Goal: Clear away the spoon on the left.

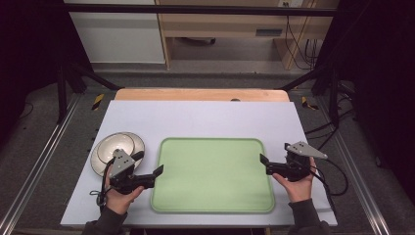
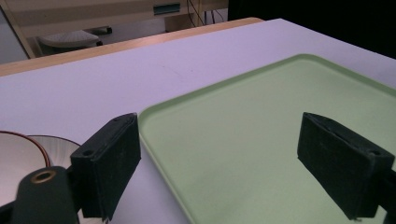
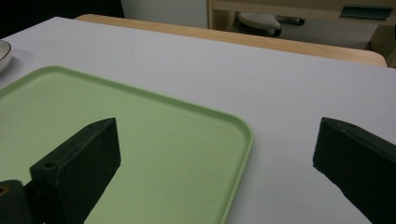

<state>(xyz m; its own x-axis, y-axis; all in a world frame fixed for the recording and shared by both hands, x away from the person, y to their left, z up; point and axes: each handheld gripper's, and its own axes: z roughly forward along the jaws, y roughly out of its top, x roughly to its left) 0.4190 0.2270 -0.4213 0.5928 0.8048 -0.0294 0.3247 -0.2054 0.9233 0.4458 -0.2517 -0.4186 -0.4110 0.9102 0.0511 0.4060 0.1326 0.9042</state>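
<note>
A pale green tray (image 1: 213,176) lies empty in the middle of a white board. My left gripper (image 1: 149,163) is held low at the tray's left edge, jaws open and wide apart with nothing between them. In the left gripper view the gripper (image 2: 224,154) straddles the tray's rim (image 2: 154,140): one jaw over the white board, the other over the tray. My right gripper (image 1: 275,153) is at the tray's right edge, also open and empty. In the right gripper view this gripper (image 3: 219,158) straddles the tray's near right corner (image 3: 243,135).
Two stacked white plates with dark rims (image 1: 117,149) sit left of the tray, just behind the left hand; they also show as plates (image 2: 28,158) and a plate edge (image 3: 2,53). The white board (image 1: 205,115) covers a wooden table (image 1: 200,94). Cables (image 1: 337,176) trail at the right.
</note>
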